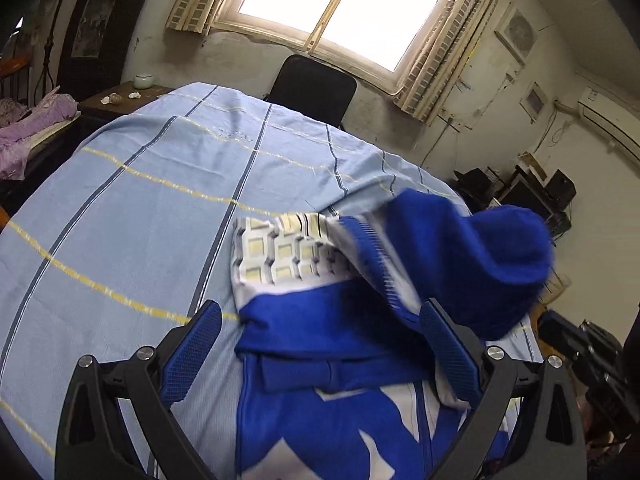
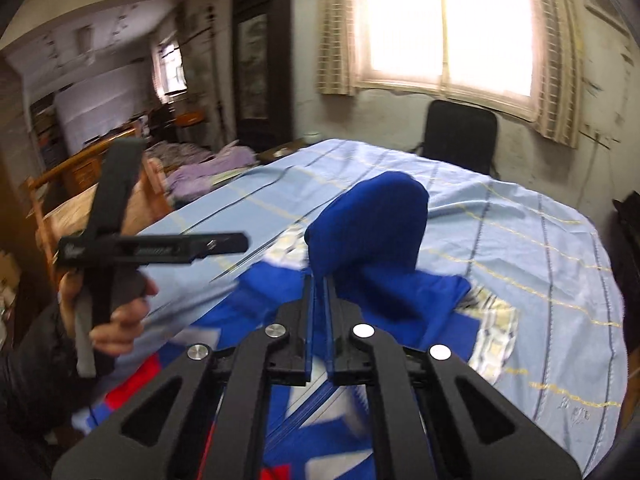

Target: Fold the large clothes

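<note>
Cloth first: the blue-and-white garment lies on the striped sheet of the bed. Left gripper hovers over it with fingers spread wide and nothing between them, probably ready to pin a crease. To the right, the right gripper is pinched on a raised blue fold, seemingly a sleeve or hood, lifted so it can be carried across.
</note>
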Tool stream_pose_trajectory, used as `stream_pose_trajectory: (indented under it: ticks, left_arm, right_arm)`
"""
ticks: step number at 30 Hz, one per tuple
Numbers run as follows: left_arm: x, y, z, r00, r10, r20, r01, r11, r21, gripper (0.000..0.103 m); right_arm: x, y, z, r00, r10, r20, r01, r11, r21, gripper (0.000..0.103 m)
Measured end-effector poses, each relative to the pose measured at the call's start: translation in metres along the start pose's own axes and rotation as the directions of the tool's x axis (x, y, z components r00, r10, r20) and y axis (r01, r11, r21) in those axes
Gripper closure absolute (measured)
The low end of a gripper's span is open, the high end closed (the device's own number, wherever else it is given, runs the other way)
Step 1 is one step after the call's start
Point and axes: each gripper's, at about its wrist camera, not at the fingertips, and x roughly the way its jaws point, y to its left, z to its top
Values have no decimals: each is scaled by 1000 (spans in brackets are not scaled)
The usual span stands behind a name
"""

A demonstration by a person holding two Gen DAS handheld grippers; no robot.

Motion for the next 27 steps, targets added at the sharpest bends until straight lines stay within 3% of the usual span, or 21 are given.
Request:
stream_pose_trajectory:
  ticks: [2,3,4,5,6,7,10,13,17,18,19,20,21,22,23,27]
  left_arm:
    - [-9,0,-7,1000,11,9,-11,1000,11,3]
    - [-13,-1,-9,1000,17,13,-17,1000,12,3]
    - [-16,-1,-10,1000,17,14,-18,1000,17,3]
    - [-17,-3,-9,1000,20,12,-20,1000,23,3]
    - [-16,-5,-8,1000,29,7,-30,999,29,3]
    - [-13,-7,-7,999,35,0,-35,999,32,3]
    - [2,-20,-8,998,42,-46,-38,996,79,3]
    - [31,-26,-9,984,154,-88,-140,979,145,3]
    - [62,-16,-6,975,155,-157,-140,984,107,7]
    - [66,-17,-5,976,150,-160,-133,985,108,8]
    - [69,-18,-4,975,150,-164,-132,984,118,18]
    - [73,-20,-3,973,156,-169,-135,982,129,32]
    - [76,-22,-1,971,159,-177,-135,981,143,41]
    - [78,-23,-1,971,140,-192,-112,982,149,80]
    - [79,-24,0,969,109,-221,-78,986,147,96]
    - [45,-42,11,985,55,-163,-28,986,162,96]
  right_arm:
    - [-2,11,-13,1000,-9,-17,9,1000,-20,99]
    - [-3,13,-18,1000,-9,-19,9,1000,-17,89]
    - [-2,13,-24,1000,-8,-21,8,1000,-11,80]
    - [-2,12,-31,999,-31,-20,31,999,-11,53]
    - [-2,14,-35,998,-58,-11,58,998,-15,37]
    - [-2,15,-42,997,-81,-5,81,997,-21,35]
    - [7,16,-56,993,-102,-52,101,994,-29,35]
    - [20,10,-66,985,-145,-93,142,989,-38,35]
    - [43,-5,-70,977,-156,-146,156,988,-11,35]
    - [46,-6,-70,975,-164,-153,164,986,-13,45]
    - [51,-8,-71,971,-175,-164,175,984,-17,56]
    - [55,-11,-70,965,-185,-185,186,983,-14,85]
    - [56,-17,-69,962,-188,-198,193,981,6,92]
    - [52,-21,-68,962,-198,-186,205,979,17,92]
    - [45,-25,-65,961,-219,-167,225,974,14,93]
    - [10,-40,-56,959,-268,-94,271,962,23,93]
